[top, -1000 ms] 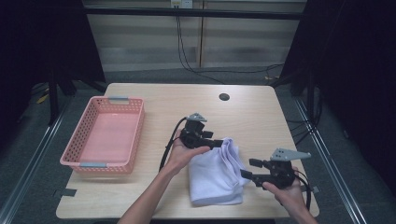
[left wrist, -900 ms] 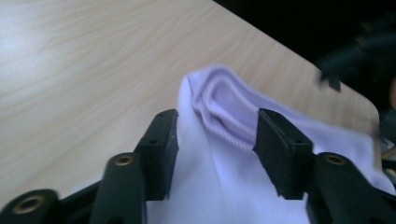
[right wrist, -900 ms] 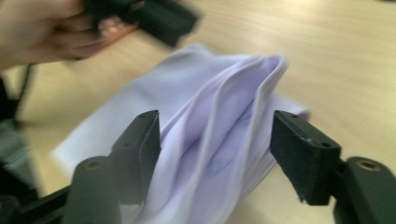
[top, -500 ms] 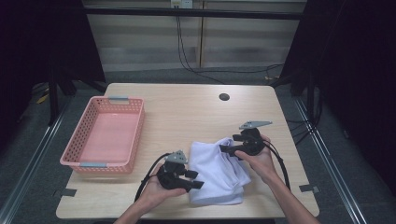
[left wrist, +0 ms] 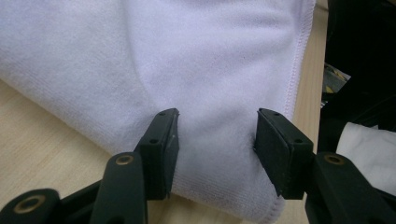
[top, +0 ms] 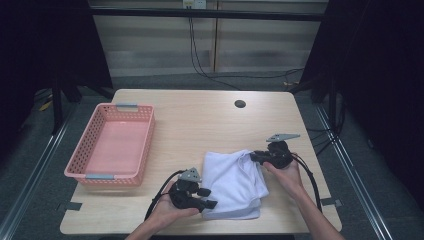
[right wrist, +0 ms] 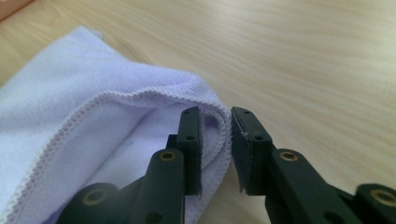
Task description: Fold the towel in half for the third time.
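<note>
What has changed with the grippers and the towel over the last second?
The left gripper moved from the towel's far edge to its near left corner, jaws open. The right gripper went from the near right side to the far right corner and shut on the towel. The pink basket stayed put.

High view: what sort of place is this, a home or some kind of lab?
Most likely a lab or recording station, not a home. A bare wooden table stands between dark curtains, with cables running down the back wall. A person works a white towel with a hand-held gripper in each hand, beside a pink basket.
</note>
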Demonstrator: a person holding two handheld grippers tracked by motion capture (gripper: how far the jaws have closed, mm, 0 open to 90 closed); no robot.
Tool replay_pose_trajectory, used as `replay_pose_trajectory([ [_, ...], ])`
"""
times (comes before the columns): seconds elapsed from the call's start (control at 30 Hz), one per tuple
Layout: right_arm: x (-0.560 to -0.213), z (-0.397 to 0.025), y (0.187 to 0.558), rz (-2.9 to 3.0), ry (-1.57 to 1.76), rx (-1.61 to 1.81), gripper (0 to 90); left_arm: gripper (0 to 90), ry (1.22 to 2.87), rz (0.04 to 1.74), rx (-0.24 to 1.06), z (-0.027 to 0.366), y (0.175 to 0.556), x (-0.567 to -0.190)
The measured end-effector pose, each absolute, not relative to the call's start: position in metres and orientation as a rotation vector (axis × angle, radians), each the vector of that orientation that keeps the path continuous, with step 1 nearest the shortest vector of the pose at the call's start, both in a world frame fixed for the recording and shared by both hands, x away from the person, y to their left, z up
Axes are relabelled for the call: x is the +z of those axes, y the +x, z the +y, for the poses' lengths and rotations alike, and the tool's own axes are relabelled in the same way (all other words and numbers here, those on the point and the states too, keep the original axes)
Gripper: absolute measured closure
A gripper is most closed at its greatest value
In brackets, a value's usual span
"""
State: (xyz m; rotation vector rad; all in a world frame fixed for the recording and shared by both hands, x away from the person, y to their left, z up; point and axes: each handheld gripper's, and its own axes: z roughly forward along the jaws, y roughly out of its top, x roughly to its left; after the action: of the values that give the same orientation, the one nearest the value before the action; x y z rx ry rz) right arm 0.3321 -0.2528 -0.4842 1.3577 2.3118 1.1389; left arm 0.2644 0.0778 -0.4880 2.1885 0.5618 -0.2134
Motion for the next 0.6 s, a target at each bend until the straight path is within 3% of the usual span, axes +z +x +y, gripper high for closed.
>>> replay_pose_trajectory([
  [0.13, -0.490, -0.255, 0.334, 2.310, 1.357, 1.152, 79.5, 49.2, 2.198, 0.560, -0.206, 0.079, 0.264, -0.488],
  [0.27, -0.483, -0.256, 0.335, 2.279, 1.382, 1.177, 50.5, 48.4, 2.199, 0.565, -0.205, 0.078, 0.263, -0.488],
  [0.37, -0.468, -0.251, 0.333, 2.259, 1.357, 1.240, 37.0, 48.4, 2.205, 0.565, -0.207, 0.076, 0.264, -0.488],
  [0.47, -0.455, -0.235, 0.335, 2.275, 1.317, 1.277, 30.8, 48.3, 2.209, 0.566, -0.203, 0.076, 0.264, -0.487],
  [0.6, -0.461, -0.216, 0.348, 2.306, 1.321, 1.228, 29.8, 48.1, 2.213, 0.559, -0.191, 0.076, 0.263, -0.487],
])
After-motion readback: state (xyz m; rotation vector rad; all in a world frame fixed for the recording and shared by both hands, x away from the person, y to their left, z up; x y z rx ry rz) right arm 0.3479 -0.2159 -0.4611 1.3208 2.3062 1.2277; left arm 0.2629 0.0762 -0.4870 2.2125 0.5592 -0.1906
